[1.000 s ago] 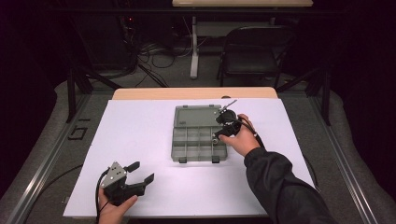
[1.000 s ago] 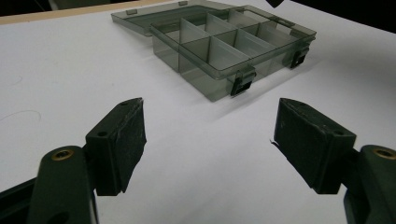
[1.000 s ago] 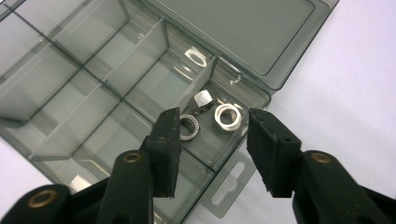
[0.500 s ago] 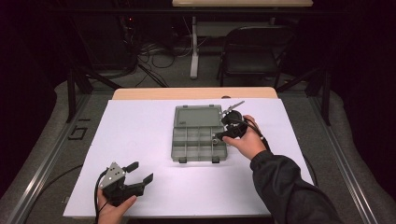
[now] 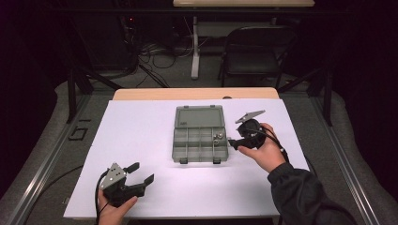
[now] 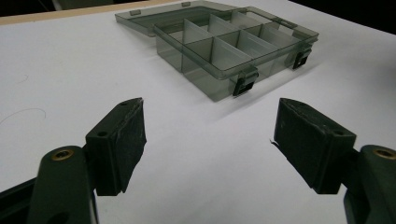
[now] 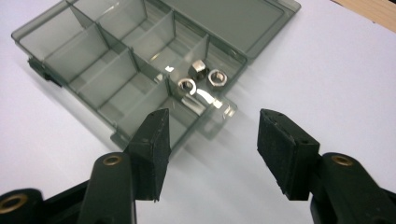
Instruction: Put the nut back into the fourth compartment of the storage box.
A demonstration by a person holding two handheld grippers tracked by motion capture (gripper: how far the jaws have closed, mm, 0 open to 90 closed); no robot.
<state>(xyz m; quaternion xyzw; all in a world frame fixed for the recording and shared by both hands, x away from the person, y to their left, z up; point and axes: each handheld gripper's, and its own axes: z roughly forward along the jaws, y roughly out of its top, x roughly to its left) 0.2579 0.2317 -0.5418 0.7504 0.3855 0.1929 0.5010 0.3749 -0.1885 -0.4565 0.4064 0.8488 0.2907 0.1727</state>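
1. Two jaws of my right gripper (image 7: 208, 154) have just been opening and stand wide, nothing between them; its view alone resolves three separate nuts (image 7: 201, 77).
2. Three nuts share one compartment at the organizer box (image 5: 198, 138)'s right edge.
3. My right hand (image 5: 263, 151) sits just right of the box; my left gripper (image 5: 139, 172) stands open, well apart.

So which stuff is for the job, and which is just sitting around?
For the job:
- box, lid open
- three nuts in one compartment
- right gripper, open, beside the box; its jaws have just been opening, nothing between them

Just about:
- left gripper, open, nothing in it
- chair behind the table
- cables on the floor
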